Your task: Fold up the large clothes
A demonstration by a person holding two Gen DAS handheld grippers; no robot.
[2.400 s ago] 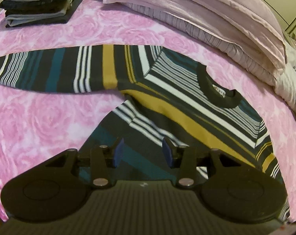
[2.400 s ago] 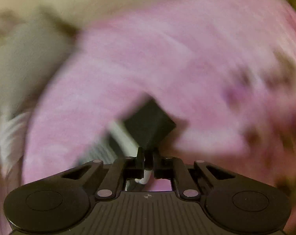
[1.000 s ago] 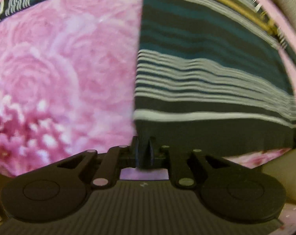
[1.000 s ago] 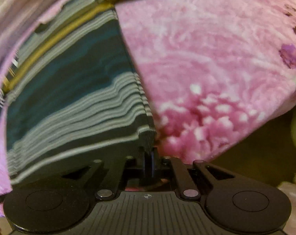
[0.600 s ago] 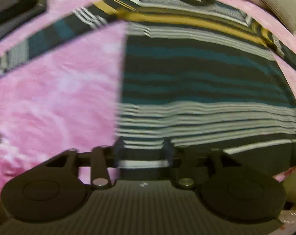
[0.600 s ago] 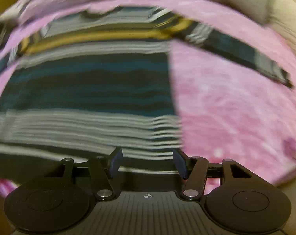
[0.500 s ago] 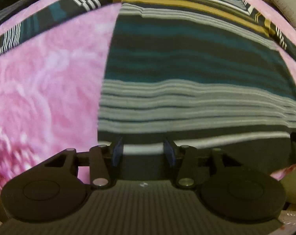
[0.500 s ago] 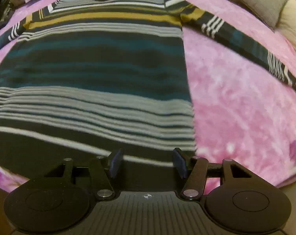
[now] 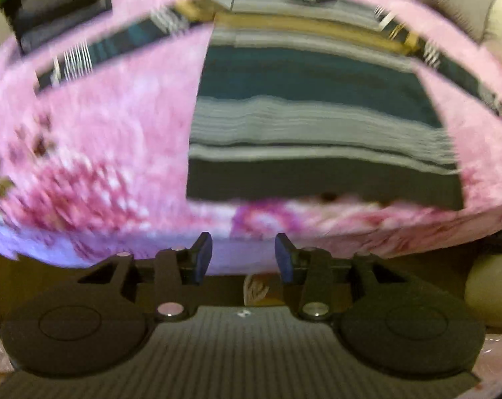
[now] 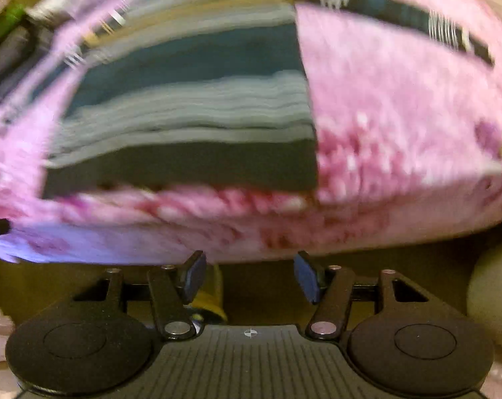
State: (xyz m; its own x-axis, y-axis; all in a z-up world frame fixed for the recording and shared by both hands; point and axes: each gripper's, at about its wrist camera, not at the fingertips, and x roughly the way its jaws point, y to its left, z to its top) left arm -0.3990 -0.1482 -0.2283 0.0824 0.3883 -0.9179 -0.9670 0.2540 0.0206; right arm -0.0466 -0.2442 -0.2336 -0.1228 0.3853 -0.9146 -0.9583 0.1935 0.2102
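Observation:
A striped sweater (image 9: 317, 99) in dark, teal, grey and mustard bands lies flat on the pink floral bedspread (image 9: 111, 139), sleeves spread out to both sides. Its dark hem runs along the near edge of the bed. The same sweater (image 10: 197, 99) fills the upper left of the right wrist view. My left gripper (image 9: 243, 258) is open and empty, held off the bed's front edge below the hem. My right gripper (image 10: 249, 276) is open and empty too, also clear of the bed. Both views are motion-blurred.
A stack of folded clothes (image 9: 54, 3) sits at the bed's far left corner. Pillows (image 9: 450, 0) lie at the far right by the headboard. A pale round object (image 10: 493, 299) sits low at the right, beside the bed. The bed's front side (image 10: 251, 232) drops away just ahead of both grippers.
Both grippers let go of the sweater's hem corners and opened, then drew back from the bed. The sweater now lies spread flat, farther from both cameras.

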